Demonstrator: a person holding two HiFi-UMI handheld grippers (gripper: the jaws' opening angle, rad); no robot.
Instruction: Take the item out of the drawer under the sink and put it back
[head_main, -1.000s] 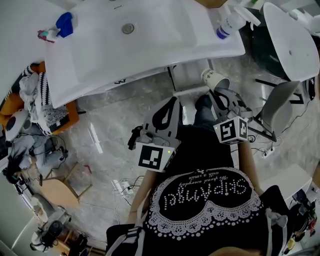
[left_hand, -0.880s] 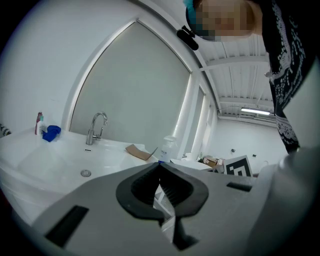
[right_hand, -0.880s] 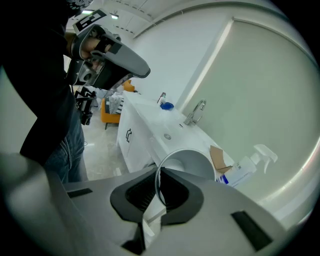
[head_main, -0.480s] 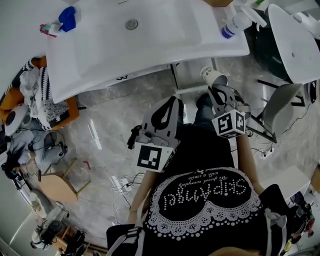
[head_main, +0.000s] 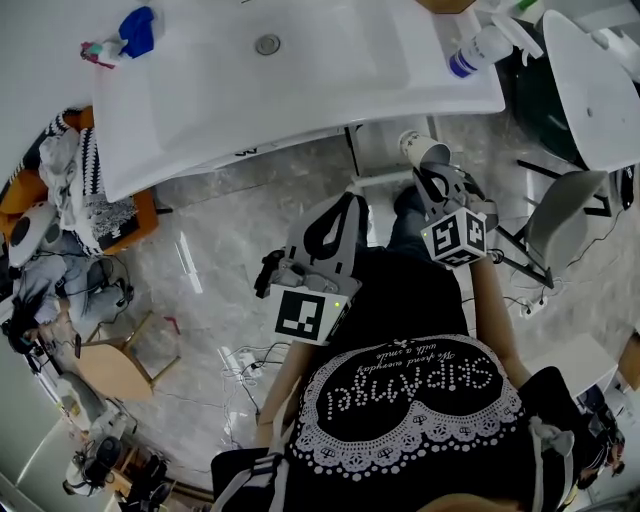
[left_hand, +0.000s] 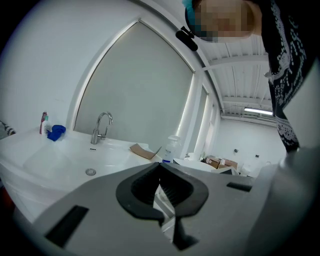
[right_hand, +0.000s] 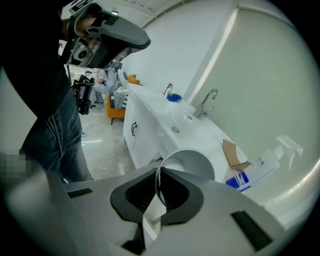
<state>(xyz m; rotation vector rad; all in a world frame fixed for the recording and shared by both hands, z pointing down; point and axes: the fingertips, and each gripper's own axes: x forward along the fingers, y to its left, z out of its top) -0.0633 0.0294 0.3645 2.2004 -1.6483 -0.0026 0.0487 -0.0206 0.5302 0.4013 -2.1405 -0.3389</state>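
Observation:
A white paper cup (head_main: 422, 150) hangs just below the front edge of the white sink counter (head_main: 300, 90). My right gripper (head_main: 432, 172) is shut on the cup's rim. In the right gripper view the cup (right_hand: 189, 162) lies on its side with its mouth toward the camera, and its thin wall is pinched between the pads of my right gripper (right_hand: 159, 192). A white drawer (head_main: 385, 150) shows under the counter beside the cup. My left gripper (head_main: 345, 205) is held near my body, shut with nothing in it; in the left gripper view my left gripper (left_hand: 160, 187) has its tips together.
The counter holds a spray bottle (head_main: 478, 50), a blue cloth (head_main: 137, 30) and a faucet (left_hand: 101, 125). A white chair (head_main: 565, 215) stands to the right. Boxes, clothes and cables (head_main: 70, 230) crowd the floor at the left. The cabinet door (right_hand: 132, 129) is white.
My right gripper has carried the cup down and closer to the drawer under the counter. The left gripper has stayed where it was.

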